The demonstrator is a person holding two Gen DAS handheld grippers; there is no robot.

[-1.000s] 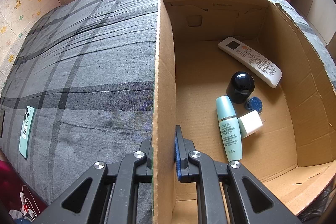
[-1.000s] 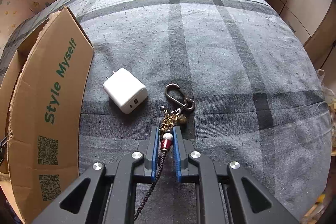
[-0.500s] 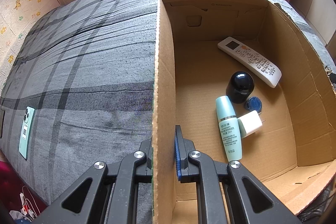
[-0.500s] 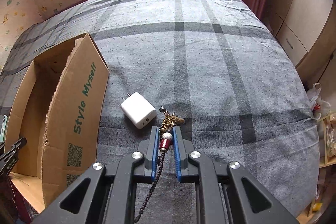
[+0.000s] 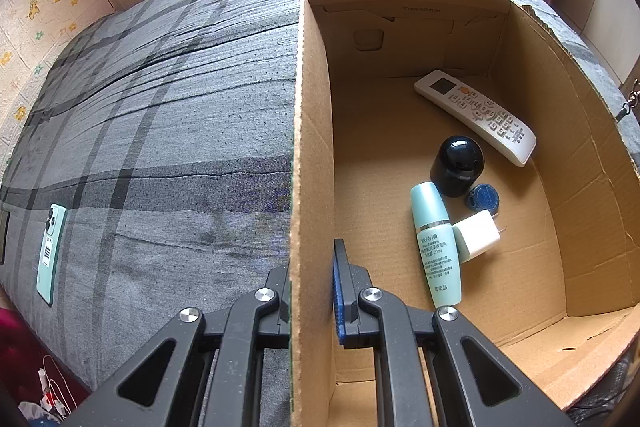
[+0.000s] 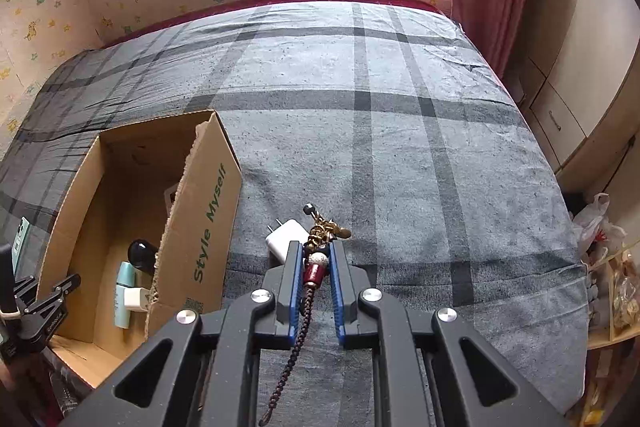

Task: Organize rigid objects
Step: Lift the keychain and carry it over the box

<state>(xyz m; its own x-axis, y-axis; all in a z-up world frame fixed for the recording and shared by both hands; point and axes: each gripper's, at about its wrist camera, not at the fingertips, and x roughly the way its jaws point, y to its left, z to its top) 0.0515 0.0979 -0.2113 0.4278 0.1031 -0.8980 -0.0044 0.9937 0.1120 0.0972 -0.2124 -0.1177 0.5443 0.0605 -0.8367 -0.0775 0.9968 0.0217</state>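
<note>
my left gripper (image 5: 312, 291) is clamped on the left wall of the box (image 5: 310, 131), one finger outside, the blue-padded one inside, low in the left view. on the box floor, right of centre, i see a remote (image 5: 474, 115) lying aslant near the far right wall, a black cap (image 5: 457, 165) just below it, a small blue lid (image 5: 483, 197) beside that, a teal tube (image 5: 434, 243) lying lengthwise, and a white plug (image 5: 476, 237) touching the tube's right side. a green phone (image 5: 51, 251) lies on the plaid bed (image 5: 160, 115) at the far left edge.

my right gripper (image 6: 316, 267) is pinched narrow on the keychain (image 6: 318, 255), holding it at the red and white beads; the brass charms stick out ahead of the tips and the braided cord hangs back between the fingers. in the right view a second white charger (image 6: 285, 237) lies on the bed, showing just left of the tips, and the box sits at lower left.
</note>
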